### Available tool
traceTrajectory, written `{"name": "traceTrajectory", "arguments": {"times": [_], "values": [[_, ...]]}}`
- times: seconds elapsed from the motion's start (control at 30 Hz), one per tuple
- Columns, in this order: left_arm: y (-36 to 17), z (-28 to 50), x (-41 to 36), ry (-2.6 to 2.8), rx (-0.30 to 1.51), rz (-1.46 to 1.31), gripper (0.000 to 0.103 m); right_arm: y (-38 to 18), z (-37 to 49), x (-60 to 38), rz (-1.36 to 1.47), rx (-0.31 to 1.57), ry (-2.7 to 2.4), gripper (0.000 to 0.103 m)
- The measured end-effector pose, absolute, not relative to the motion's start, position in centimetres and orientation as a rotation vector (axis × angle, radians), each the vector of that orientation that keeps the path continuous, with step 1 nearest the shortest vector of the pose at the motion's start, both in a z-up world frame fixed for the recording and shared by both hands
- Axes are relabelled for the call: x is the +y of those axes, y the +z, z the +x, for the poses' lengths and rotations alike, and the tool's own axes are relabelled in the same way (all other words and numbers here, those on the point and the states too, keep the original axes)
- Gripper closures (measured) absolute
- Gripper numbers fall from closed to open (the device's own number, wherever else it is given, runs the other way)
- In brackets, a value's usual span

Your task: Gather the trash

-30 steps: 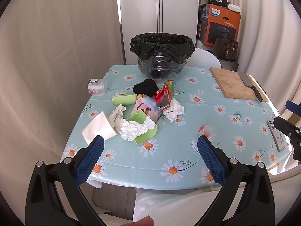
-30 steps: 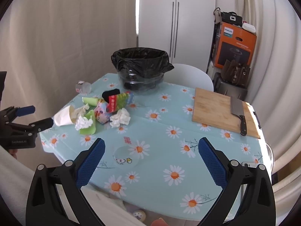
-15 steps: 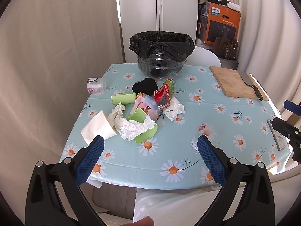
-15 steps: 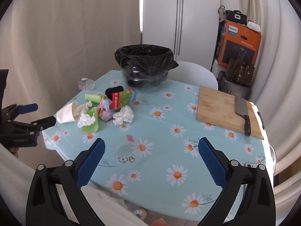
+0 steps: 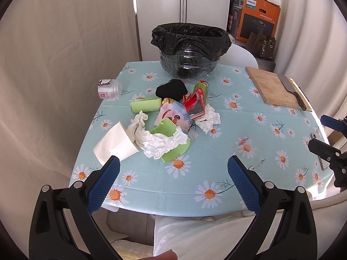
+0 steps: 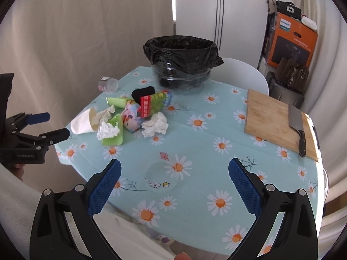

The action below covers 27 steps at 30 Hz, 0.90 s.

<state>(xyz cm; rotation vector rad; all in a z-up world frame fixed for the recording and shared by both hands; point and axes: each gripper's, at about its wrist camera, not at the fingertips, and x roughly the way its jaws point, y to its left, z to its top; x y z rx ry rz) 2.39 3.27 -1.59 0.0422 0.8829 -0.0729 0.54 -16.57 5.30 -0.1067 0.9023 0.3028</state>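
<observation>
Trash heaped ahead of two empty hand-held grippers

Trash lies in a loose heap on the worktop, ahead of the left hand-held gripper and slightly to its left. That gripper hangs over the near edge with its jaws spread wide and nothing between them. Closest to its left finger is a white paper cup on its side, touching crumpled tissue that spills over a bent green cup. Beyond these lie a cartoon-printed wrapper, a red packet, a green roll, a black cloth and a second tissue wad. A small clear jar rests apart, far to the left. At the far side stands the bin, lined with a black bag.

The right hand-held gripper is also spread wide and empty, with a flat clear lid on the worktop between its fingers. Ahead to its right, a cleaver lies on a wooden cutting board.
</observation>
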Motion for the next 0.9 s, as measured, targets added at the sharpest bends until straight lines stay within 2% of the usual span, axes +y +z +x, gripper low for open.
{"name": "traceTrajectory", "arguments": {"times": [0.3,0.9], "values": [[-3.4,5.6,7.8,-0.072,0.978,0.007,0.006,3.4,3.4,-14.2,-0.128,1.001,0.336,0.008],[-8.6,10.8,14.7,-0.182,1.131,0.199,0.006,-3.2,5.4,-8.6,-0.251,1.181,0.266,0.008]]}}
